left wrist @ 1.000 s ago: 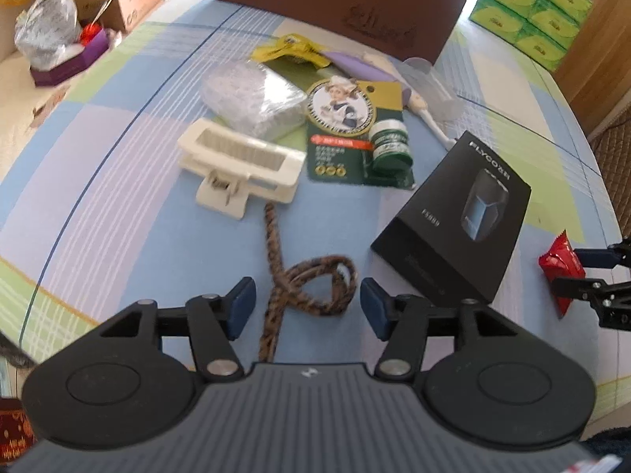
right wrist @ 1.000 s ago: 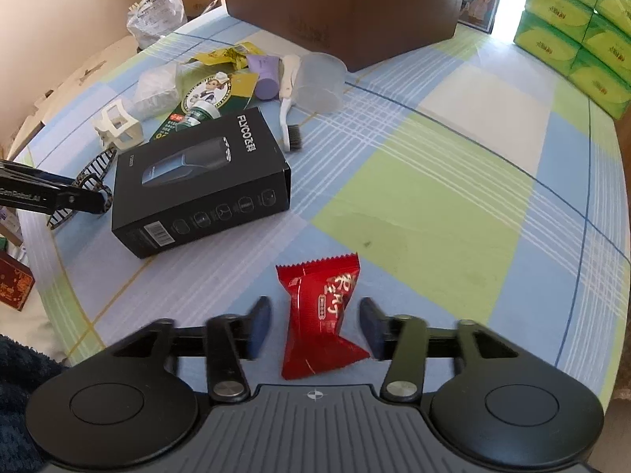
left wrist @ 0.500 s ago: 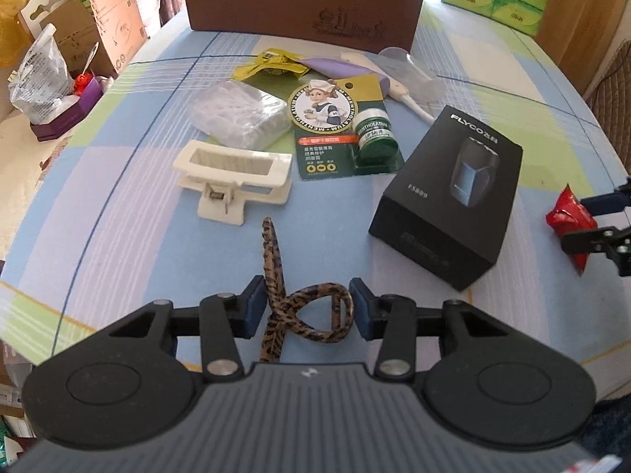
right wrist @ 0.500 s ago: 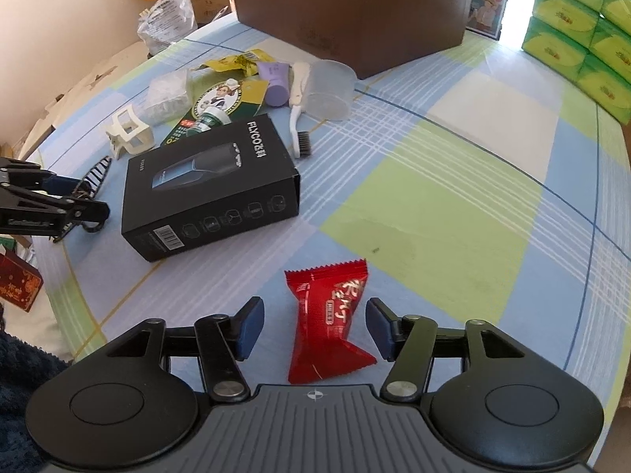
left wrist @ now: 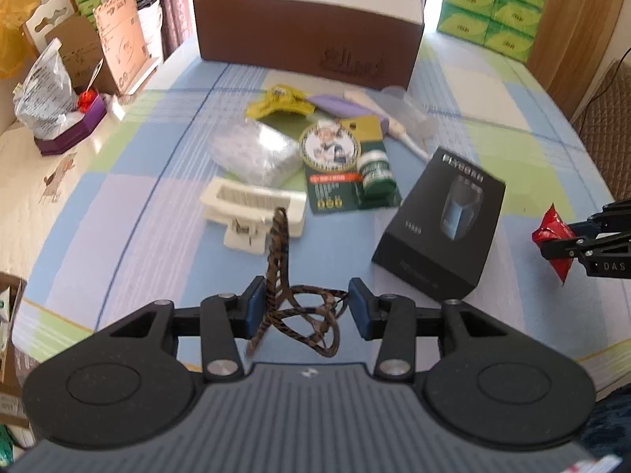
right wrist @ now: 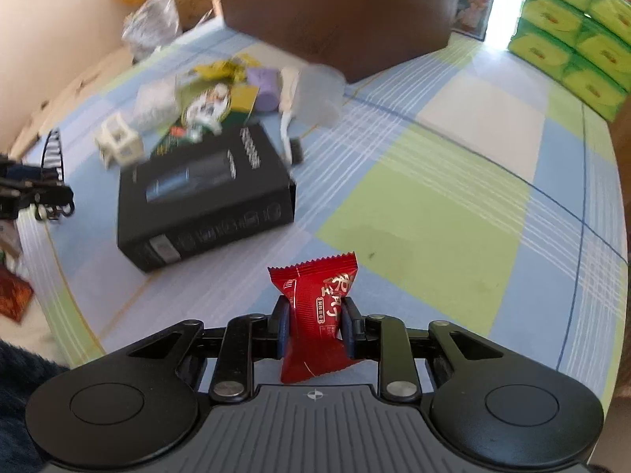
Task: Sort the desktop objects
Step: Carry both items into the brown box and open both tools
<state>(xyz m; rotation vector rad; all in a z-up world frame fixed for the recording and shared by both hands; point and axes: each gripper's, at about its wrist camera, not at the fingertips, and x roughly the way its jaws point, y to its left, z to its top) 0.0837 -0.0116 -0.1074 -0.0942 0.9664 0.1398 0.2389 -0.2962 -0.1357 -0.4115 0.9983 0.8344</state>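
Observation:
A leopard-print band [left wrist: 276, 260] hangs looped between the blue pads of my left gripper [left wrist: 303, 311], which is shut on it; one end of the band sticks up above the striped tablecloth. In the right wrist view, my right gripper [right wrist: 313, 327] has its jaws closing on a red candy packet [right wrist: 315, 295], and both pads press its sides. The left wrist view shows that same candy packet [left wrist: 550, 228] at the far right in the right gripper [left wrist: 572, 236]. The left gripper [right wrist: 39, 193] shows at the left edge of the right wrist view.
A black shaver box [left wrist: 437, 228] lies between the two grippers. Beyond it lie a cream clip [left wrist: 252, 201], a clear packet [left wrist: 252, 153], a green card with a small bottle [left wrist: 347, 173] and a brush. A big brown open box [left wrist: 307, 39] stands at the back, with green tissue packs [left wrist: 493, 12] to its right.
The left gripper's jaws closed on the leopard-print band and rose with it. The right gripper's jaws closed onto the red candy packet.

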